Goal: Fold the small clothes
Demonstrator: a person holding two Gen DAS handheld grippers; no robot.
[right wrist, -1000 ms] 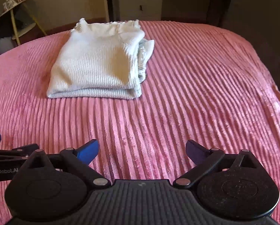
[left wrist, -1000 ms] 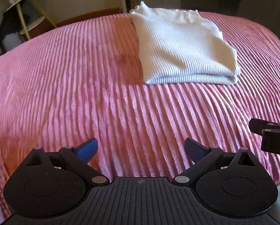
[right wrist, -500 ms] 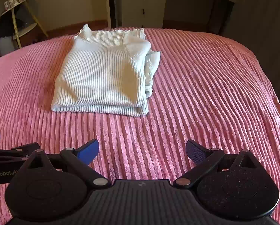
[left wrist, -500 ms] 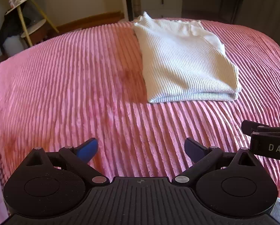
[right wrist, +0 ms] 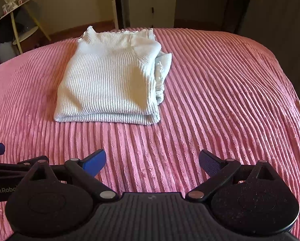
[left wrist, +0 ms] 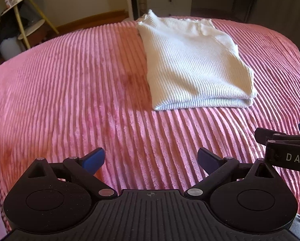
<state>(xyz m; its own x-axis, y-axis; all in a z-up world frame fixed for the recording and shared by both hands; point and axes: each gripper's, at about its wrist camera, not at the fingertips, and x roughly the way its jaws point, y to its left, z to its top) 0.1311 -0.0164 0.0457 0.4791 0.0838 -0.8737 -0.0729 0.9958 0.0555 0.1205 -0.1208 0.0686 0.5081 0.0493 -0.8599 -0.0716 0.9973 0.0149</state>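
A white ribbed knit garment (left wrist: 192,64) lies folded into a thick rectangle on the pink ribbed bedspread (left wrist: 79,84); it also shows in the right wrist view (right wrist: 111,82), with a loose edge sticking out at its right side. My left gripper (left wrist: 151,158) is open and empty, held above the bedspread well short of the garment. My right gripper (right wrist: 152,160) is open and empty, also short of the garment. Each gripper's side shows at the edge of the other's view.
A yellow-legged side table (left wrist: 23,18) with small items stands beyond the bed at far left. A white cabinet (right wrist: 152,8) and dark furniture stand behind the bed. The bed's right edge (right wrist: 298,104) drops off.
Both grippers have pulled back and risen a little, so the garment sits lower and fuller in both views. The garment itself has not moved. Both stay open.
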